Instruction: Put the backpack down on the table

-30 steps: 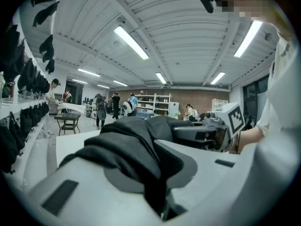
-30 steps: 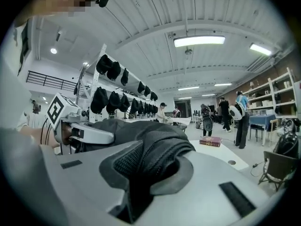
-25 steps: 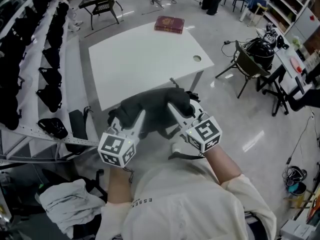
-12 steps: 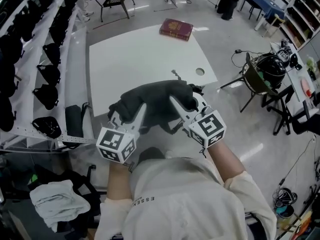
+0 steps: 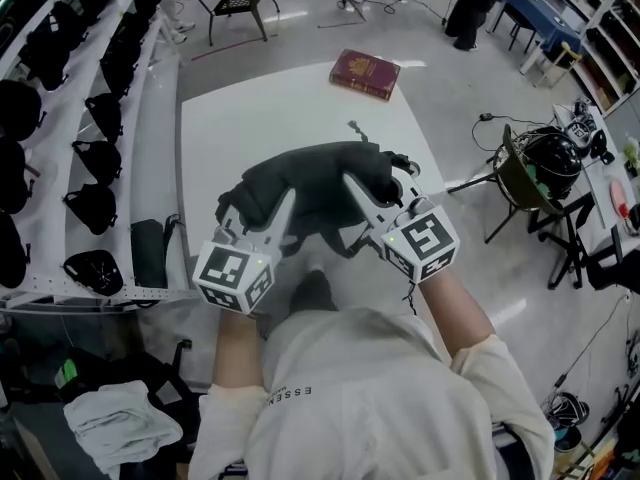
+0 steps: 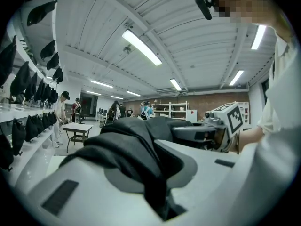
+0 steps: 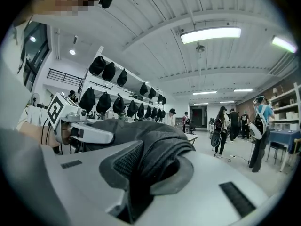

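The jaws of the left gripper (image 5: 286,204) are clamped on one side of a dark grey fabric backpack (image 5: 315,180), held over the near part of a white rectangular table (image 5: 232,118), while the right gripper (image 5: 352,184) is clamped on the other side.

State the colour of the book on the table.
Book: dark red, best in the head view.

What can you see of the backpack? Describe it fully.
The backpack is dark grey soft fabric, bunched, with a mesh patch. The left gripper and right gripper each have jaws shut on a fold, holding it over the near end of the white table. Whether it touches the table is unclear.
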Motion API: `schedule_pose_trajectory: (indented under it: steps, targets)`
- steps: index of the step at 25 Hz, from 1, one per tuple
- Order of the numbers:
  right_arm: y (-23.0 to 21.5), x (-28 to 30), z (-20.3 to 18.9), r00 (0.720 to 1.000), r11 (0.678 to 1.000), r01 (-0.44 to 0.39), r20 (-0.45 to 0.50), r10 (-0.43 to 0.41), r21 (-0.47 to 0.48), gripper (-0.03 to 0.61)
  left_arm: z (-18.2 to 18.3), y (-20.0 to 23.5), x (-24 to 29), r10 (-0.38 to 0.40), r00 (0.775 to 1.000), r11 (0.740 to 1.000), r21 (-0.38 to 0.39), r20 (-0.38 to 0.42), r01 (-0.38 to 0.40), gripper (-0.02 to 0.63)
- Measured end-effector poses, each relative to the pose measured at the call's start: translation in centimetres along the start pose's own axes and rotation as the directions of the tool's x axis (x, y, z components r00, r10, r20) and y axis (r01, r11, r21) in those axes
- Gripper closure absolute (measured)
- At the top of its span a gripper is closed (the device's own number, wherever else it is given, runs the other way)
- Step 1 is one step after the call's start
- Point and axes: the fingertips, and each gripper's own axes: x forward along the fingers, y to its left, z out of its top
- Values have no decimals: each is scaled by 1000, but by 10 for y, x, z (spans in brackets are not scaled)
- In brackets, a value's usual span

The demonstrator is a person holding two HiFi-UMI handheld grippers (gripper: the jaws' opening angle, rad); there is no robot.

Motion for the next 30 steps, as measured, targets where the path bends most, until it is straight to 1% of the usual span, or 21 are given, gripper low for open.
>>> schedule_pose_trajectory:
  steps: [5, 13, 20, 24, 30]
  targets:
    - [-32, 48, 8, 1000, 1000, -2, 15, 2, -24, 506, 11, 44, 34, 12, 999, 1000, 12, 29, -12, 555]
    - [-70, 132, 5, 1000, 1000, -19, -4, 19, -20, 505, 14, 122, 81, 32, 999, 999, -18, 10, -32, 555]
    - [-99, 205, 11, 1000, 1000, -24, 6, 24, -7, 505, 25, 191, 115, 46, 999, 999, 10, 14, -46, 555]
    - [-115, 243, 14, 1000, 999, -29, 9, 29, -20, 505, 29, 227, 134, 55, 998, 998, 17, 29, -55, 555]
    - [-139, 291, 7, 999, 998, -32, 26, 33, -48, 505, 24, 270, 166, 61, 997, 998, 31, 50, -63, 554]
